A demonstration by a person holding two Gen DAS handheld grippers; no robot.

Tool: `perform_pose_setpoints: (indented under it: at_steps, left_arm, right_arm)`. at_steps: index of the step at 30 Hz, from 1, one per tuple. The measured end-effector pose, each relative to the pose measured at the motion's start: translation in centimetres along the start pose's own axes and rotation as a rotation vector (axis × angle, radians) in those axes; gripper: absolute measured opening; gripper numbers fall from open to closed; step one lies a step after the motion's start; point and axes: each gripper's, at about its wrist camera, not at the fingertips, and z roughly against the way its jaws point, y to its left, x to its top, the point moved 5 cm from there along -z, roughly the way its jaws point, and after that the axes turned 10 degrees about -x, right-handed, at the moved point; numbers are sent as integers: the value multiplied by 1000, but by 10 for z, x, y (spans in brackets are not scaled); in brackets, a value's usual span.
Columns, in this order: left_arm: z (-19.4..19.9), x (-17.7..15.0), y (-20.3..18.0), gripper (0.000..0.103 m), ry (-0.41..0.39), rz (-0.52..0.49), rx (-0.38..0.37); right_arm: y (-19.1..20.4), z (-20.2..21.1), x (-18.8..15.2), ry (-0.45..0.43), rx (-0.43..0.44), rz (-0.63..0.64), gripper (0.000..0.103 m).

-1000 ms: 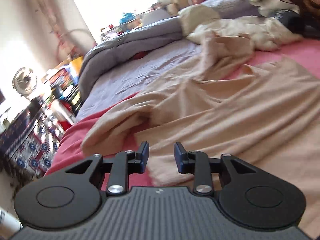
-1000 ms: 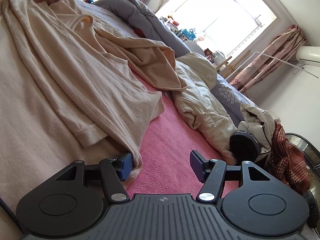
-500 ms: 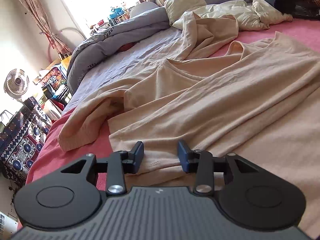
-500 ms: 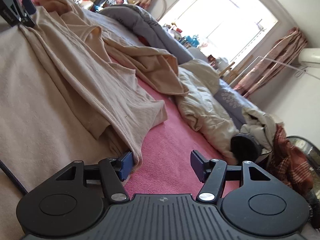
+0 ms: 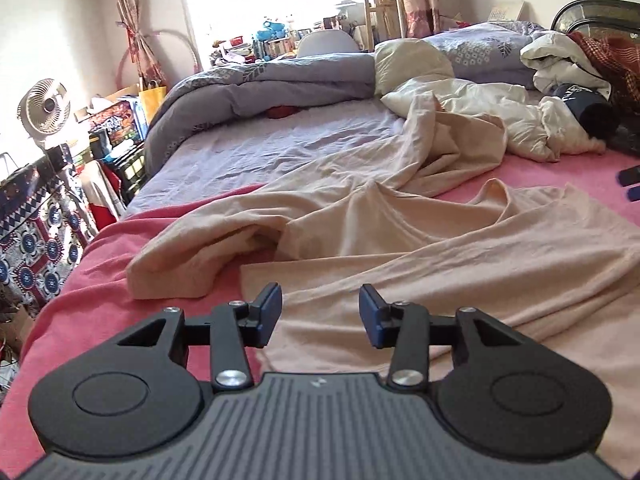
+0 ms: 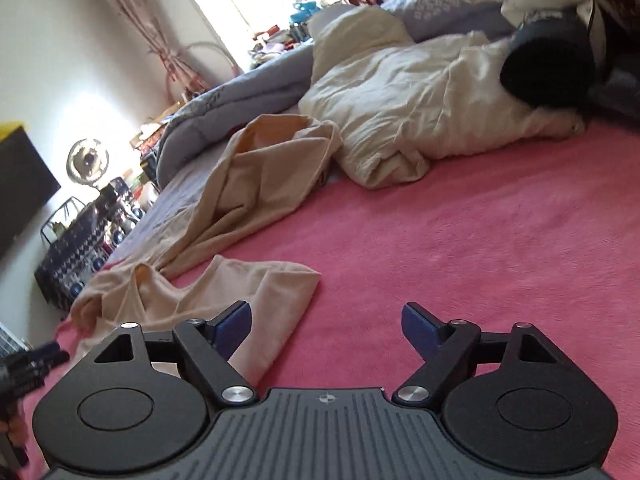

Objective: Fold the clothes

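A peach-coloured garment (image 5: 440, 264) lies spread and rumpled on the pink blanket (image 5: 92, 280), one part trailing toward the far pillows. My left gripper (image 5: 319, 312) hovers over its near edge, jaws opening, with no cloth pinched between the blue pads. In the right wrist view the same garment (image 6: 248, 184) stretches away at the left, its near corner (image 6: 276, 300) lying beside the left fingertip (image 6: 234, 322). My right gripper (image 6: 326, 326) is over bare pink blanket (image 6: 460, 240), jaws opening wide with nothing between them.
A cream duvet (image 6: 420, 104) and a dark rolled item (image 6: 548, 64) lie at the bed's far right. A grey-lilac quilt (image 5: 260, 80) is bunched at the far side. A fan (image 5: 44, 108) and cluttered furniture stand left of the bed. The left gripper's tips (image 6: 36, 360) show at the right view's left edge.
The right gripper let the garment's edge go, swung to the right over bare blanket and rolled, and its jaws widened. The left gripper's jaws opened further and its view levelled out.
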Motion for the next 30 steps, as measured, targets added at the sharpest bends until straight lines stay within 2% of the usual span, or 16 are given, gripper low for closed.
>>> perform_pose_setpoints:
  at_steps: [2,3,5,6,7,9,12,15,17,20,23,24,25,26,30]
  left_arm:
    - [-14,-2,-7,51,21,4,-4]
    - [-22,-6,-8,51,37,12,1]
    - [-35,-17,-8,51,69,32,8]
    - [-39,-21,-7,51,75,41,10]
    - [-39,-24,-7,51,62,47,7]
    - [-39,-26,-6,52,53,59,0]
    - [-38,-23,-4,53,50,73,-4]
    - [-39,-17,-4,54,42,63,24]
    - [-45,-18,-2,58,45,61,37]
    - [-52,-22,2,60,50,84,33]
    - [-52,-23,6,60,44,110,16]
    - [-52,-23,6,60,44,114,13]
    - [-52,-23,6,60,43,116,12]
    - [-52,-23,6,60,41,116,12]
    - [-53,-23,5,60,39,117,13]
  right_arm:
    - [10,-33,3,29,32,-10,77]
    - [17,-45,3,11,41,-4,76]
    - [26,-58,2,1,78,-10,47]
    - [24,-63,1,15,86,-49,18]
    - [21,-67,0,26,98,-84,9]
    - [13,-68,-1,29,134,-141,8]
    - [11,-62,11,0,137,-166,8]
    - [17,-71,37,-40,78,-129,6]
    - [12,-81,50,-61,22,-141,4]
    - [-12,-106,48,13,-4,-232,4]
    - [-24,-92,41,-4,124,-330,17]
    - [-27,-84,38,-9,178,-351,28]
    - [-31,-76,34,-9,221,-365,46]
    - [-31,-72,31,0,233,-356,52]
    - [-14,-69,14,54,222,-235,52]
